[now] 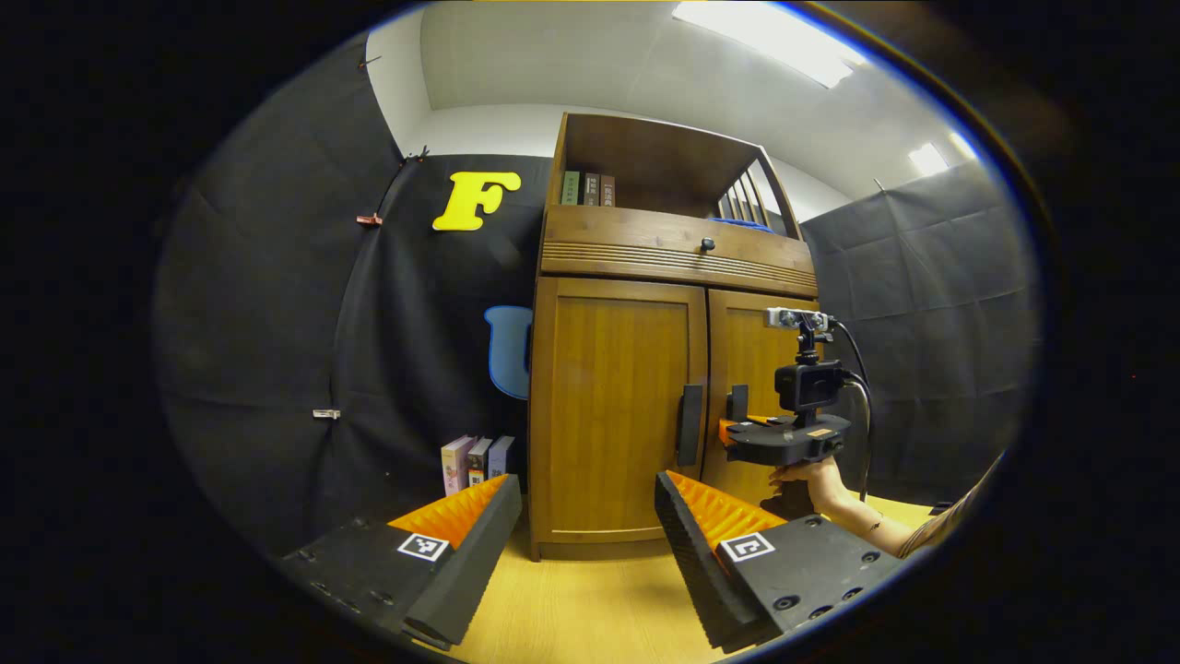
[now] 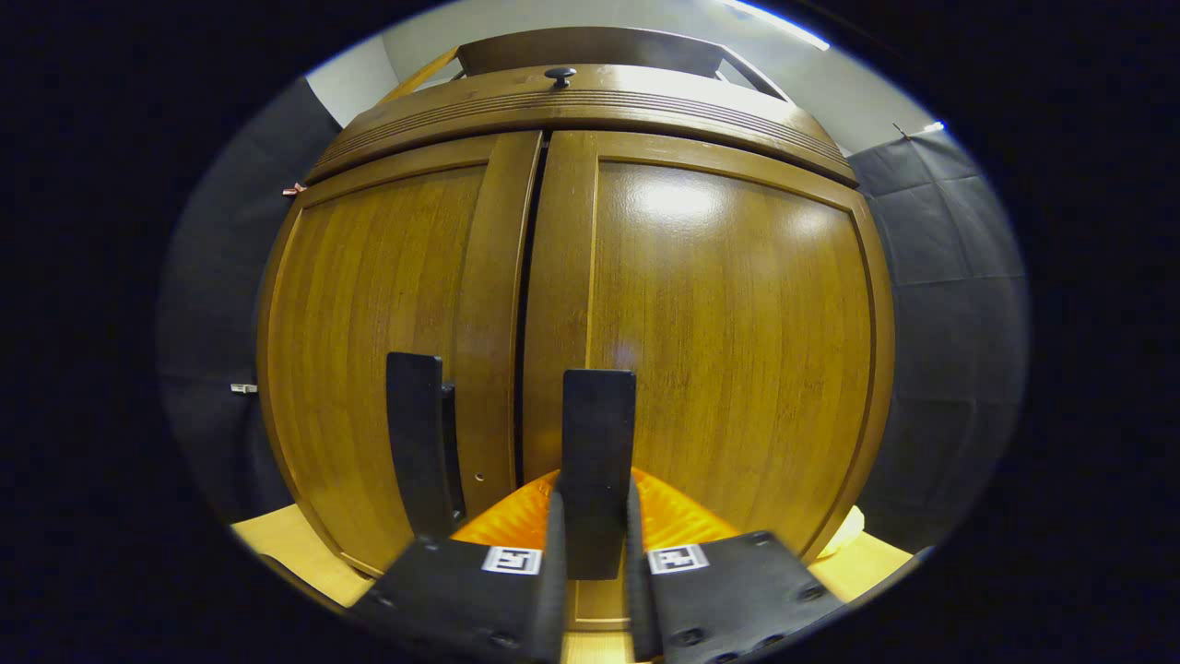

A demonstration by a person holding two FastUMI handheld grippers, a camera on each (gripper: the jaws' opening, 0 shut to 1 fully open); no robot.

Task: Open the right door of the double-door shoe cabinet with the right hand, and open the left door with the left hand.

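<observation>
The wooden shoe cabinet stands straight ahead with its left door [image 1: 613,406] and right door [image 1: 761,360] both closed. Each door carries a dark upright handle by the middle seam: the left handle [image 1: 690,424] and the right handle [image 1: 737,403]. My left gripper [image 1: 585,493] is open and holds nothing, low and some way in front of the left door. A hand [image 1: 811,475] holds my right gripper [image 1: 735,429] at the right handle. In the right gripper view my right gripper [image 2: 595,503] is shut on the right handle [image 2: 597,433], one finger on each side. The left handle [image 2: 417,452] stands free beside it.
Above the doors run a drawer with a small dark knob [image 1: 707,244] and an open shelf with books [image 1: 587,188]. More books [image 1: 475,461] stand on the floor left of the cabinet, under a blue object [image 1: 510,350]. Light wooden floor [image 1: 590,599] lies in front.
</observation>
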